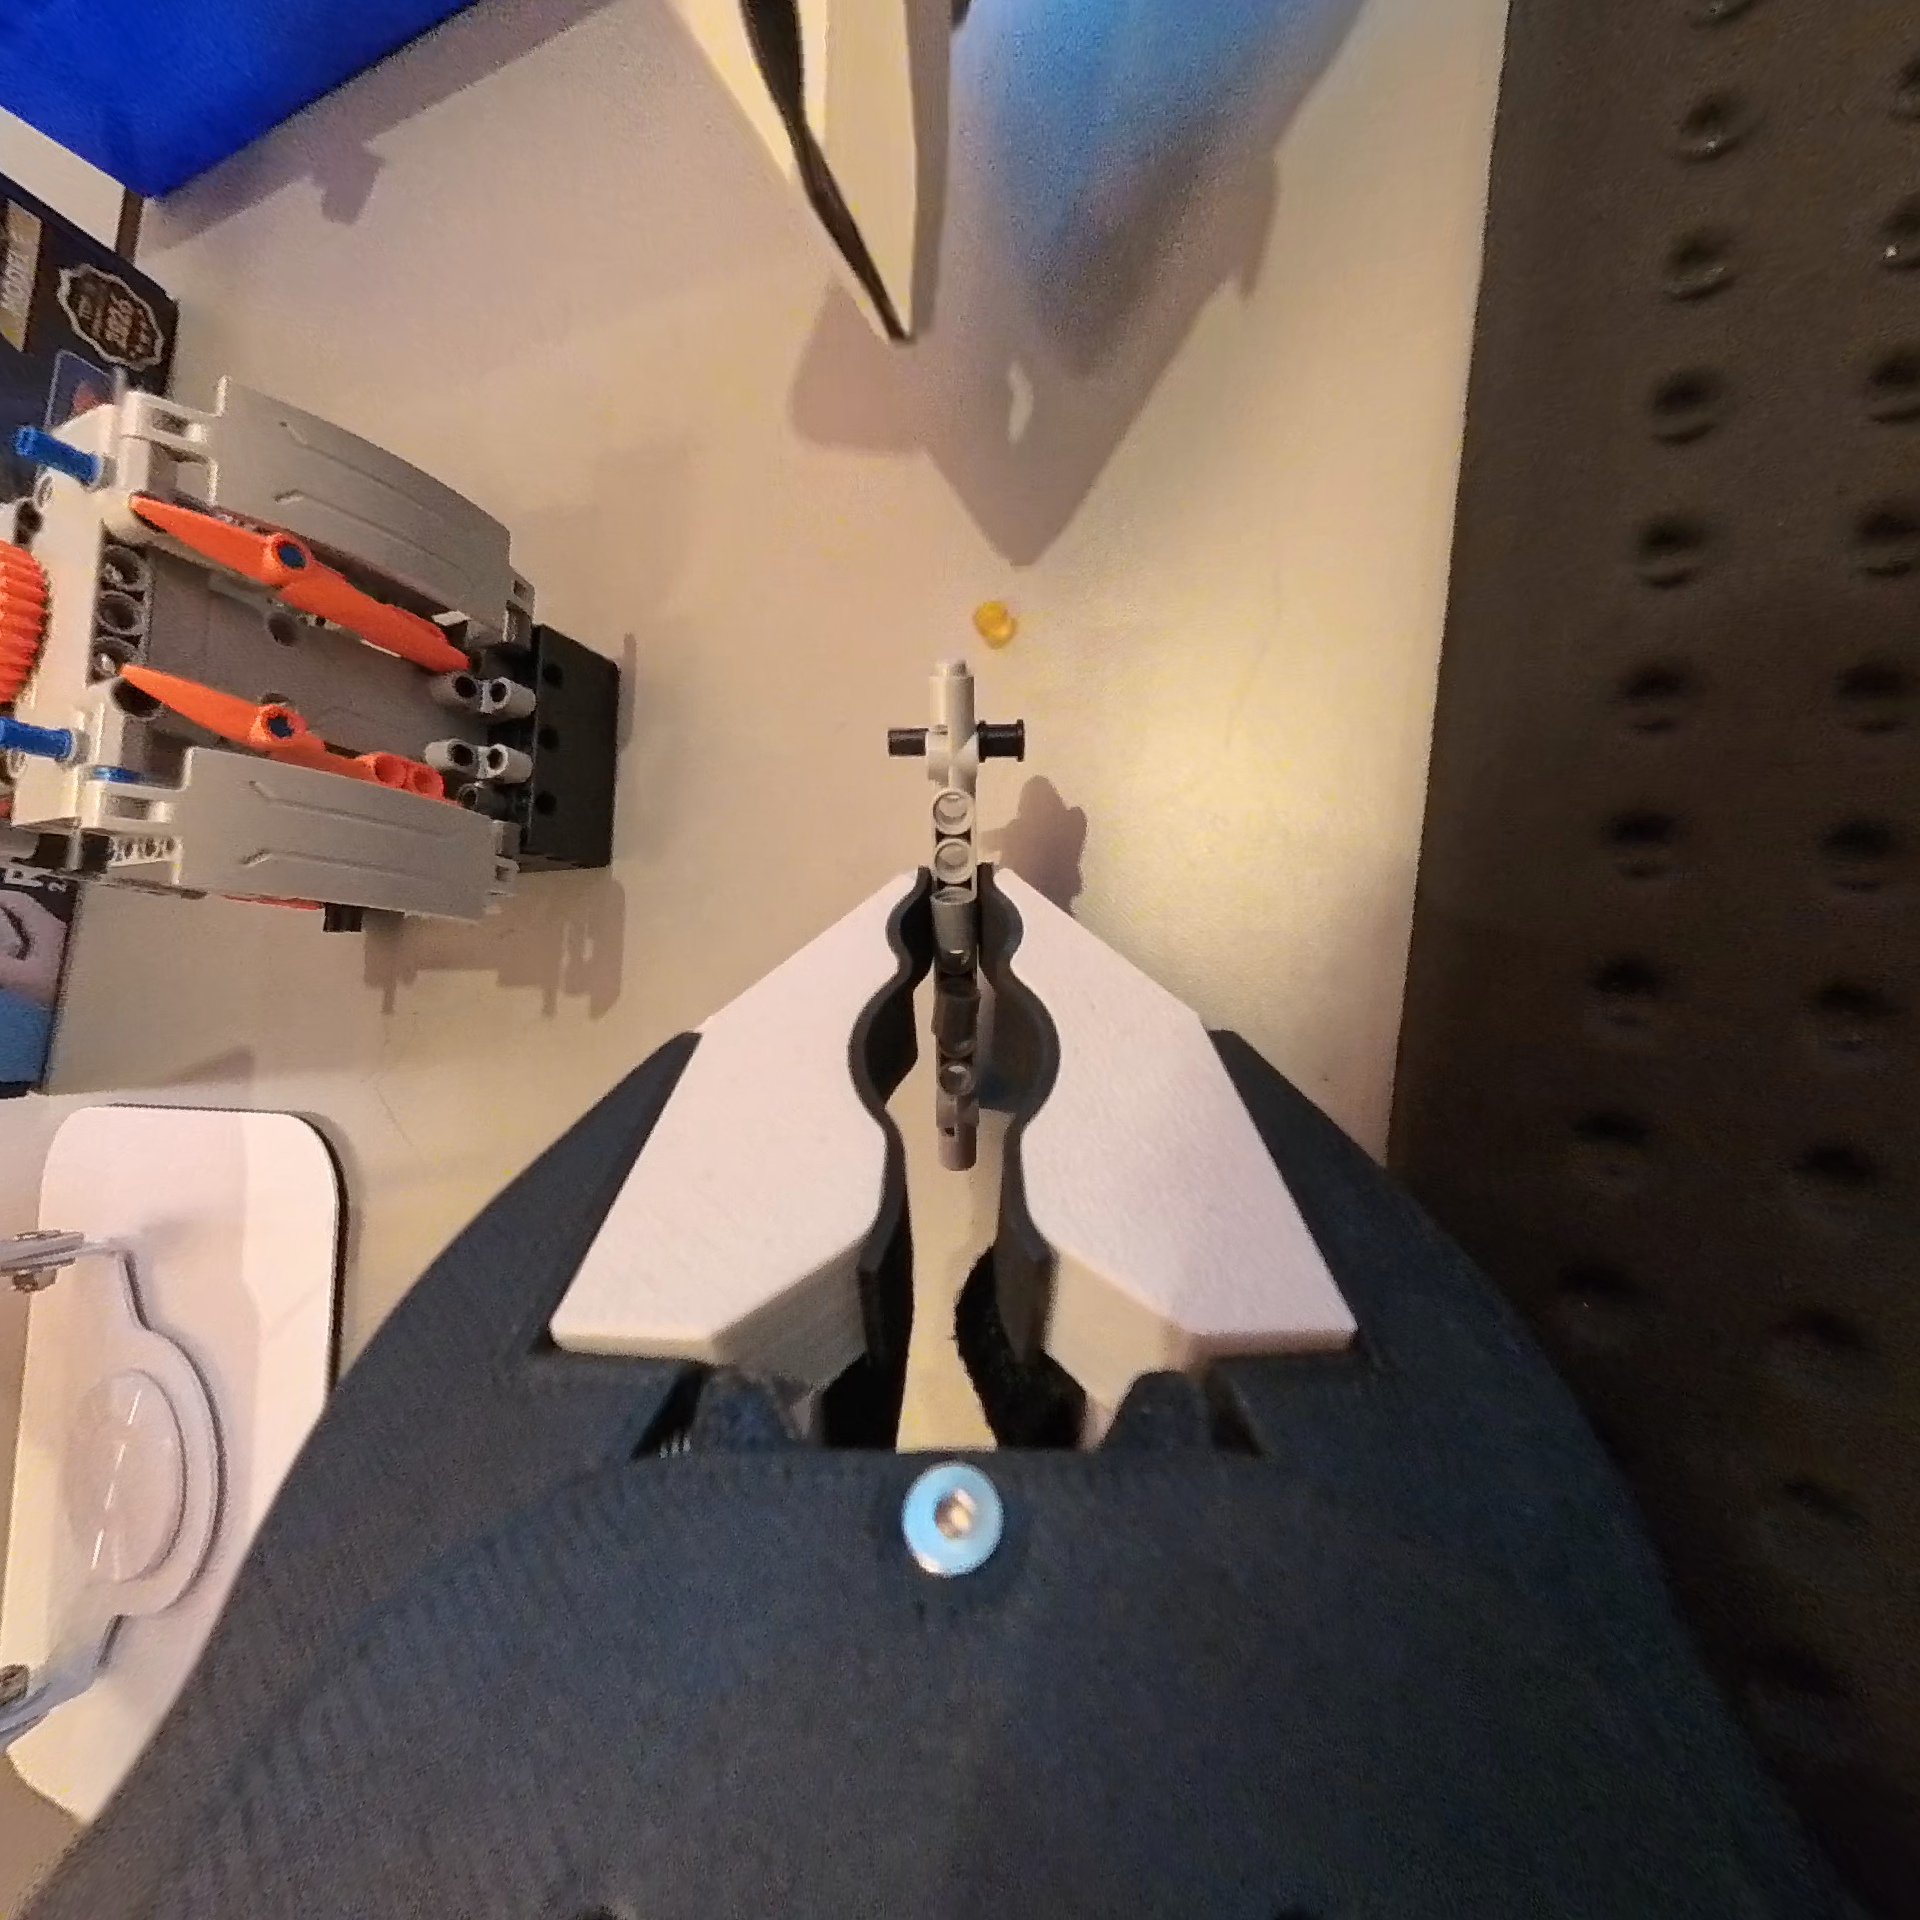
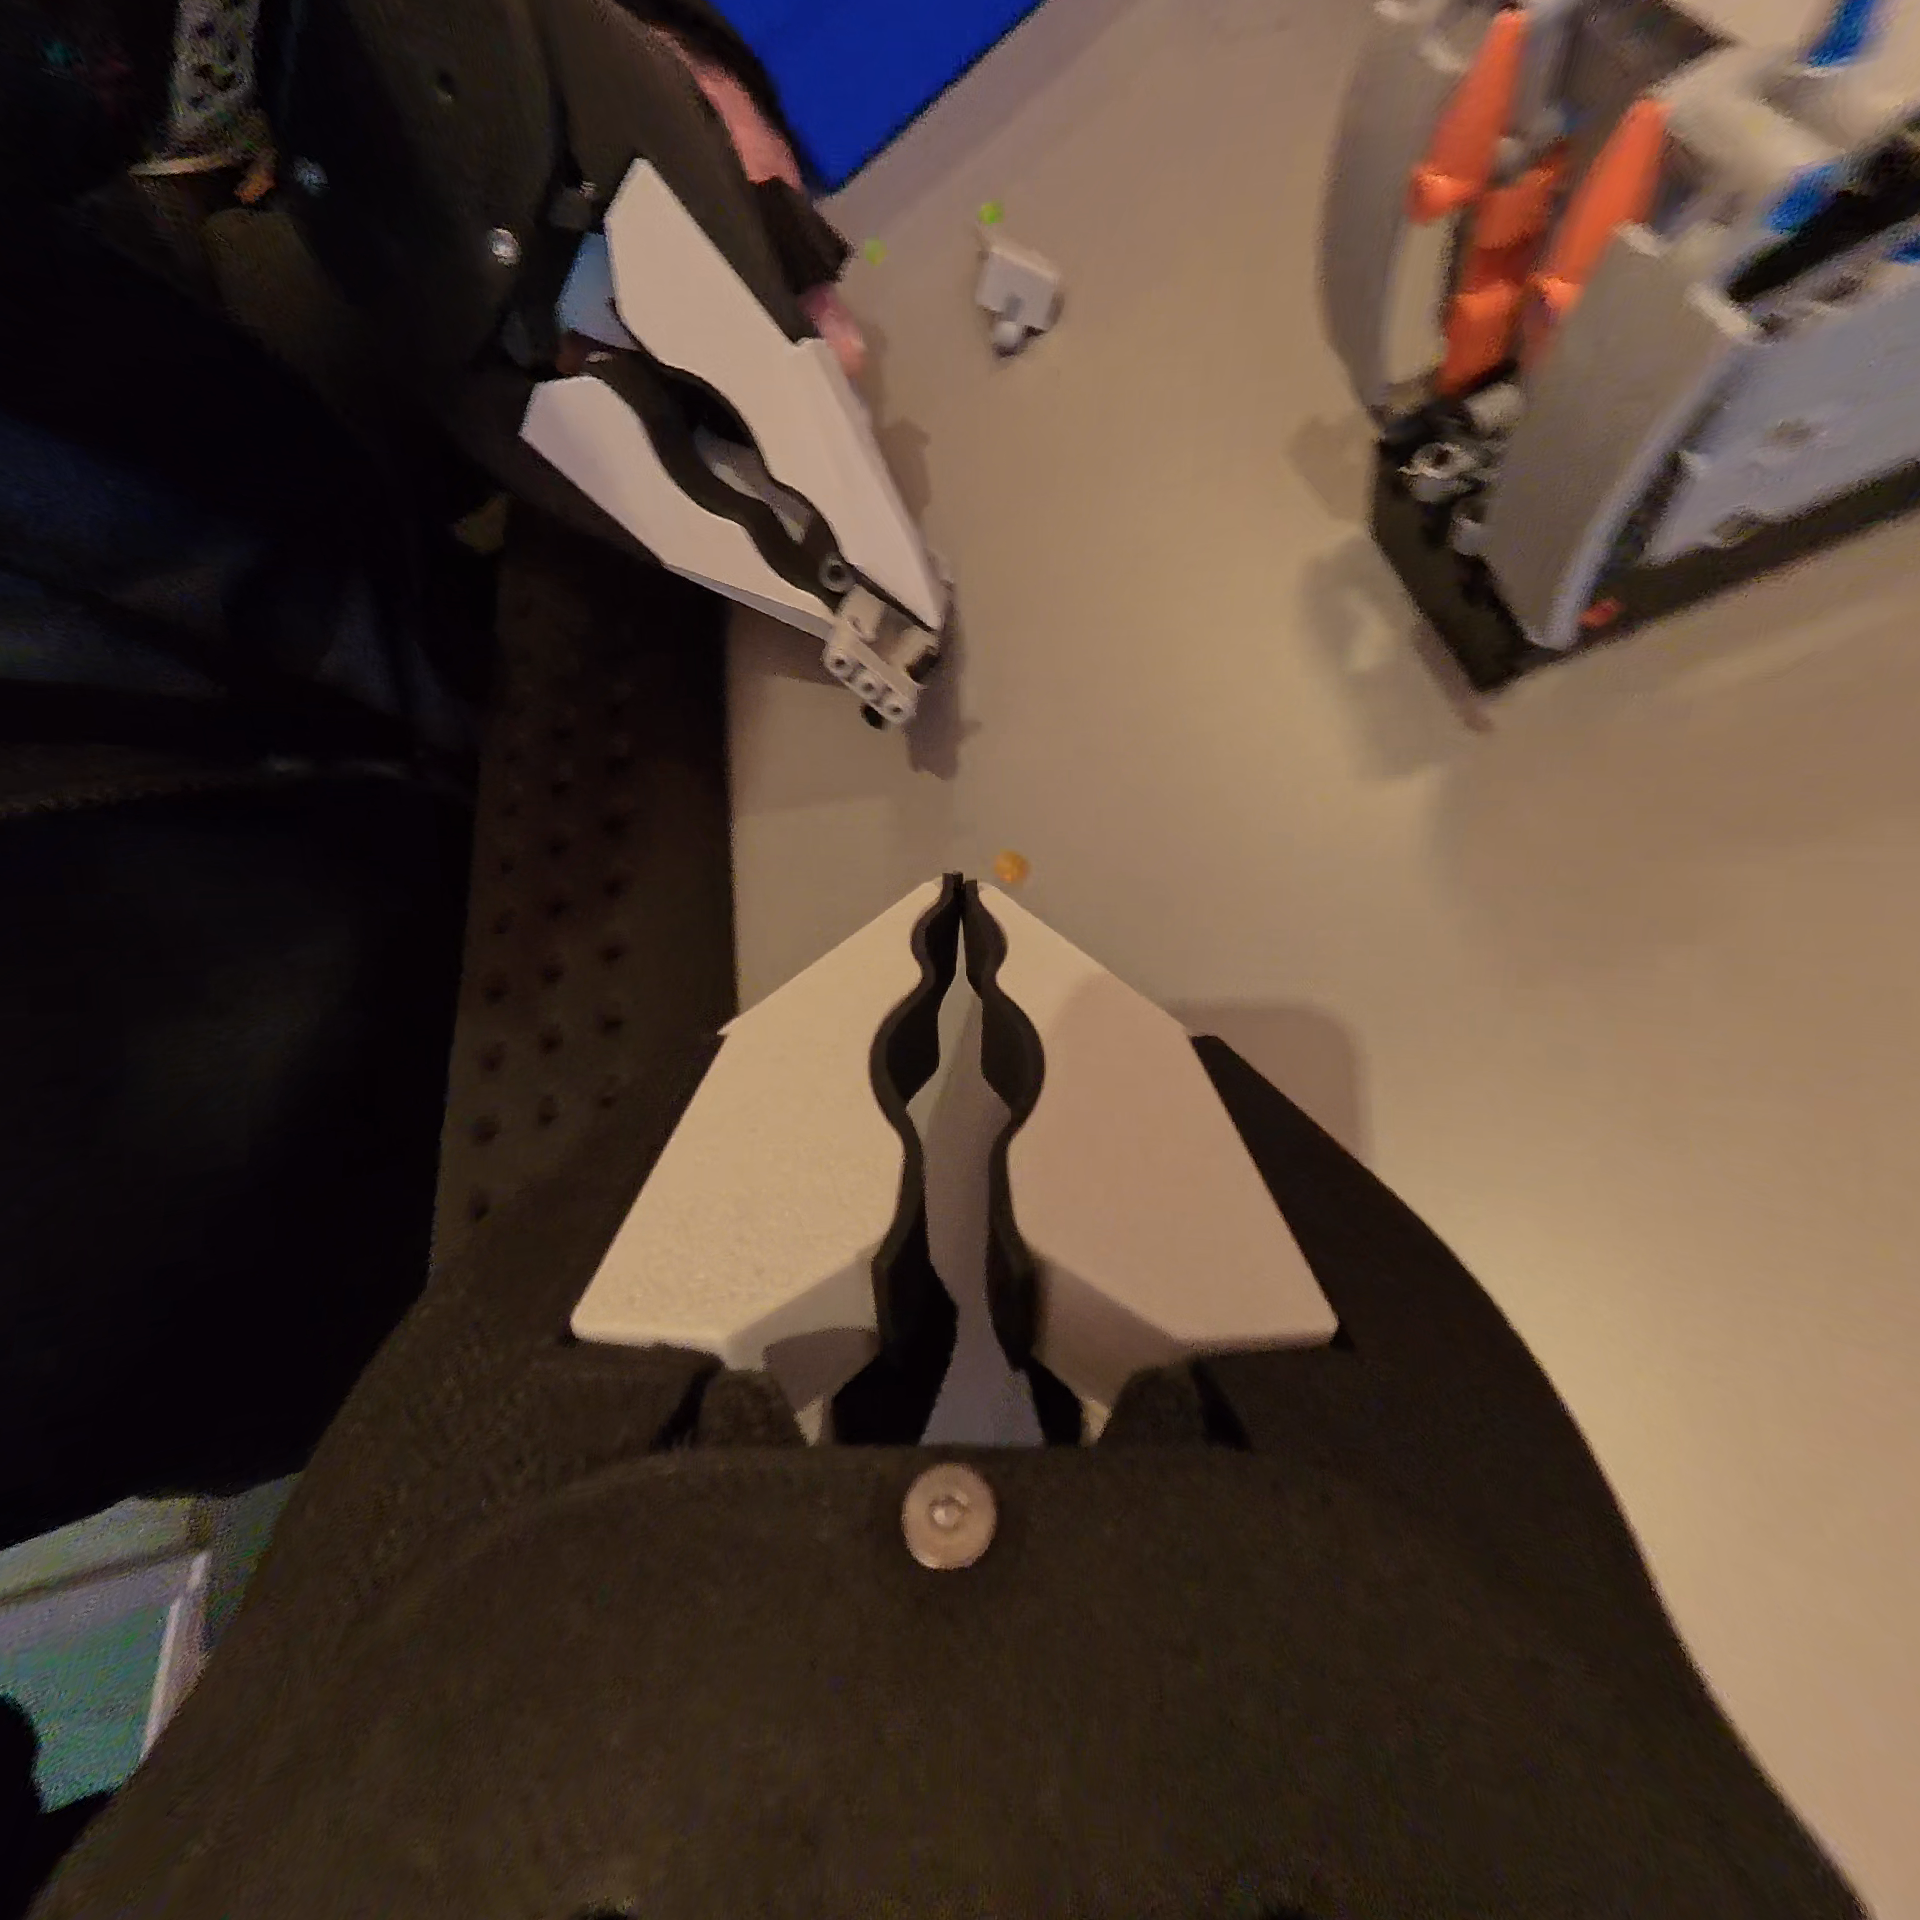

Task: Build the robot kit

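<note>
My left gripper point(image 1: 954, 883) is clamped on a grey holed building-toy beam point(image 1: 954, 831) (black pins crossing its far end), held over the pale table point(image 1: 623, 312) just short of a tiny yellow stud point(image 1: 994, 621). My right gripper point(image 2: 958, 883) has its tips pinched together on nothing, right beside that stud. A grey-and-orange brick model point(image 1: 312, 665) sits off to the left, and the black perforated mat point(image 1: 1714, 727) edges the table.
</note>
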Demonstrator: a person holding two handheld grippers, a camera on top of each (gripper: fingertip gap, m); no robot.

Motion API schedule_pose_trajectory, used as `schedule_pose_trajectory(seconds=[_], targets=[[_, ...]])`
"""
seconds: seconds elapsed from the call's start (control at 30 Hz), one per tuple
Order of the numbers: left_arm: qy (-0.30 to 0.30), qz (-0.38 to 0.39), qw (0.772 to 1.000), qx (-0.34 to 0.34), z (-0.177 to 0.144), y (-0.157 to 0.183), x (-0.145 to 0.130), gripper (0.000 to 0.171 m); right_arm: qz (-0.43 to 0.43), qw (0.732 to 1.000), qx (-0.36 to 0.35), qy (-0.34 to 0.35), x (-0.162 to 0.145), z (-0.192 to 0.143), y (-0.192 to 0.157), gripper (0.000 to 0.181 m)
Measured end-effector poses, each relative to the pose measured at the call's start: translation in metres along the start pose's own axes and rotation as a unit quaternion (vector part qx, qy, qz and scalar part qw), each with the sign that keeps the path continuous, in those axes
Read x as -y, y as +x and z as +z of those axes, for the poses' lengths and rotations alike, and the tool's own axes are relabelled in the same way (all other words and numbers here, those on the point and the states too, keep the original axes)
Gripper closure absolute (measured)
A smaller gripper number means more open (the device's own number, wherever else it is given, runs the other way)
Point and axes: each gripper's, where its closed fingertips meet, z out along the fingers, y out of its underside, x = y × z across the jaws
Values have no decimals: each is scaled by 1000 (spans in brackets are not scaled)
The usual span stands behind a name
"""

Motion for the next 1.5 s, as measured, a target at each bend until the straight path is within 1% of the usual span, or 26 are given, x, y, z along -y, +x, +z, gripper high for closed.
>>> schedule_pose_trajectory(seconds=[0.03, 0.1, 0.23, 0.33, 0.47, 0.53, 0.67, 0.8, 0.9, 0.97, 1.03, 1.23, 1.43, 1.5], targets=[[0, -2, 1000, -1, 0, 0, 0, 166, 2, 1000, -22, -1, -4, -4, 6, 181], [-3, -8, 1000, -4, 1, -1, -1, 166, -1, 998, -65, -14, -13, -5, 14, 173], [-7, -18, 1000, -8, 1, -1, -3, 166, -48, 992, -111, -41, -19, 13, 14, 171], [-13, -19, 1000, -9, 2, 0, -5, 166, -86, 987, -123, -57, -16, 31, 12, 168], [-15, -21, 1000, -11, 3, 0, -6, 166, -106, 982, -132, -82, -19, 44, 15, 167], [-13, -24, 1000, -13, 3, 0, -6, 167, -115, 979, -143, -94, -21, 46, 18, 172], [-15, -30, 999, -14, 3, 0, -7, 166, -112, 980, -137, -91, -20, 47, 17, 181], [-17, -38, 999, -17, 3, 0, -9, 166, -112, 982, -128, -81, -16, 47, 14, 176], [-19, -39, 999, -19, 3, 0, -10, 166, -119, 979, -138, -91, -17, 49, 17, 171], [-20, -40, 999, -22, 4, 1, -10, 167, -124, 977, -142, -95, -17, 51, 18, 176], [-21, -42, 999, -22, 4, 1, -10, 166, -127, 977, -143, -99, -17, 51, 18, 176], [-25, -43, 998, -24, 5, 1, -12, 166, -121, 982, -111, -91, -17, 52, 9, 176], [-25, -42, 999, -24, 4, 1, -12, 166, -80, 994, -42, -53, -8, 51, -7, 177], [-26, -38, 999, -24, 5, 2, -12, 166, -80, 993, -52, -64, -10, 50, -2, 176]])
